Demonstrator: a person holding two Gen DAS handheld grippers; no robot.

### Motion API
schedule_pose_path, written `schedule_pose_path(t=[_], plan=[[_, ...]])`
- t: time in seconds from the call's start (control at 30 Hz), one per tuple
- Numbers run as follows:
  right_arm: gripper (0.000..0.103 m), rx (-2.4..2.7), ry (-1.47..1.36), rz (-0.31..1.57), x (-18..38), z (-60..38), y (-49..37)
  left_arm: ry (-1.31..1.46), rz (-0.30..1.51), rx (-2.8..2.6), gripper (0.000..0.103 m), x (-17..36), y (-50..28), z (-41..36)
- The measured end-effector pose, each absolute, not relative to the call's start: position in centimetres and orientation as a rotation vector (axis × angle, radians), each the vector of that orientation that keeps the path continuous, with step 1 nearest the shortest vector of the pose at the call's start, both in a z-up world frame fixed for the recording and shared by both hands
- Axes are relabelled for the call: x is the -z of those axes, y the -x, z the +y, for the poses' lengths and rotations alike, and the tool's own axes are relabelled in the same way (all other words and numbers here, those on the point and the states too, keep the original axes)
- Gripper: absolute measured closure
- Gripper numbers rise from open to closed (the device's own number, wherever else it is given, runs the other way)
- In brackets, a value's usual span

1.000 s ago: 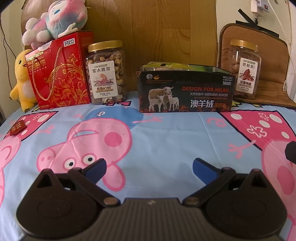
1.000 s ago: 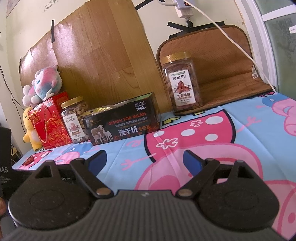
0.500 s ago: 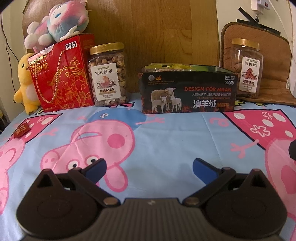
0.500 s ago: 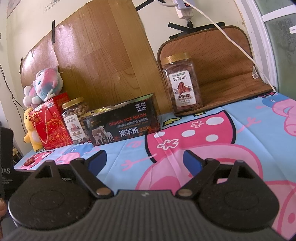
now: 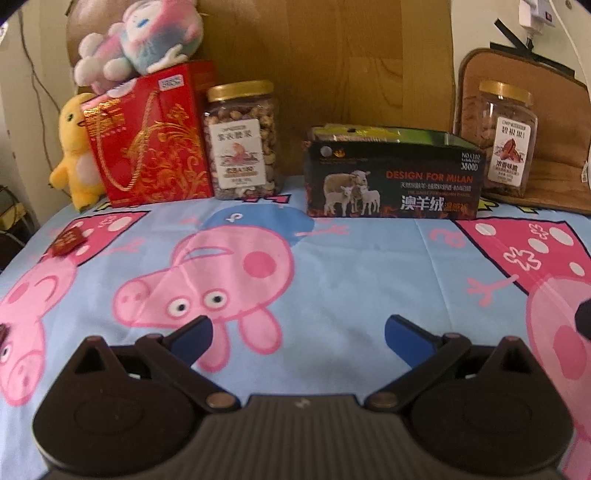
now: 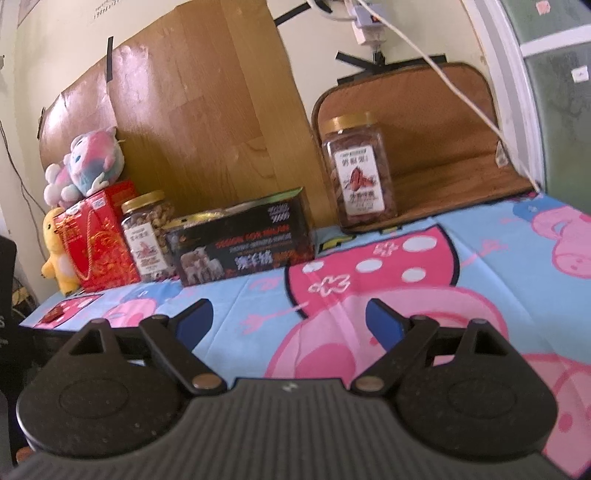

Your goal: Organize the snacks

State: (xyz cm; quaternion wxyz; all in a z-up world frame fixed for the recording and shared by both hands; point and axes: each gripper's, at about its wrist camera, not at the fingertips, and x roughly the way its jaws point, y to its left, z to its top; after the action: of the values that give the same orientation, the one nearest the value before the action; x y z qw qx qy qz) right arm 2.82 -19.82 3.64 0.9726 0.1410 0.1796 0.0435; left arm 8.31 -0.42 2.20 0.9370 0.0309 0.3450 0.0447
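Observation:
A black open-top box [image 5: 393, 181] with a sheep picture stands at the back middle of the cartoon-pig cloth [image 5: 351, 266]; snack packs show above its rim. Left of it stand a gold-lidded nut jar [image 5: 242, 142] and a red gift box [image 5: 147, 140]. A second nut jar [image 5: 508, 138] stands right of the box on a brown mat. A small red packet [image 5: 68, 242] lies at the left. My left gripper [image 5: 297, 332] is open and empty, well short of the box. My right gripper [image 6: 288, 323] is open and empty; its view shows the box [image 6: 243, 245] and both jars [image 6: 360, 173] [image 6: 147, 236].
Two plush toys [image 5: 144, 33] [image 5: 75, 147] sit at the back left, one atop the red box. A wooden panel [image 5: 332, 55] lines the wall behind. A white cable [image 6: 443, 74] hangs from a wall socket over the brown mat [image 6: 443, 147]. The cloth's left edge drops off.
Both views have shifted: the left gripper has swung slightly left, so the row of items sits further right in its frame. The right gripper has moved forward a little. Both stay open.

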Motion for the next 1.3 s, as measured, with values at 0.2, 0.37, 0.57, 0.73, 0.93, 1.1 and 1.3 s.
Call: schedule_pose_path(t=[0.2,0.37,0.57,0.73,0.93,1.1,1.3], plan=[[0.011,-0.109,-0.278,0.326,-5.4,-19.2,-1.2,-0.086,0.683,-0.139,0.0,-4.5,-6.9,-0.1],[0.009,-0.132,-0.258,0.27,-7.0,-18.7,0.0,-0.077,0.651,-0.135,0.0,-6.6,-5.7,0.0],[0.008,-0.15,-0.252,0.236,-8.0,-18.3,0.6,-0.083,0.633,-0.119,0.0,-7.9,-5.0,-0.3],[0.008,-0.158,-0.248,0.225,-8.3,-18.1,1.1,-0.094,0.649,-0.096,0.0,-7.9,-4.8,-0.8],[0.008,-0.16,-0.249,0.22,-8.4,-18.0,1.2,-0.093,0.651,-0.094,0.0,-7.9,-4.6,-1.0],[0.008,-0.159,-0.251,0.226,-8.2,-18.0,1.2,-0.085,0.681,-0.093,0.0,-7.4,-4.9,-1.0],[0.008,-0.155,-0.257,0.234,-8.1,-18.0,1.1,-0.09,0.697,-0.087,0.0,-6.9,-5.0,-1.2]])
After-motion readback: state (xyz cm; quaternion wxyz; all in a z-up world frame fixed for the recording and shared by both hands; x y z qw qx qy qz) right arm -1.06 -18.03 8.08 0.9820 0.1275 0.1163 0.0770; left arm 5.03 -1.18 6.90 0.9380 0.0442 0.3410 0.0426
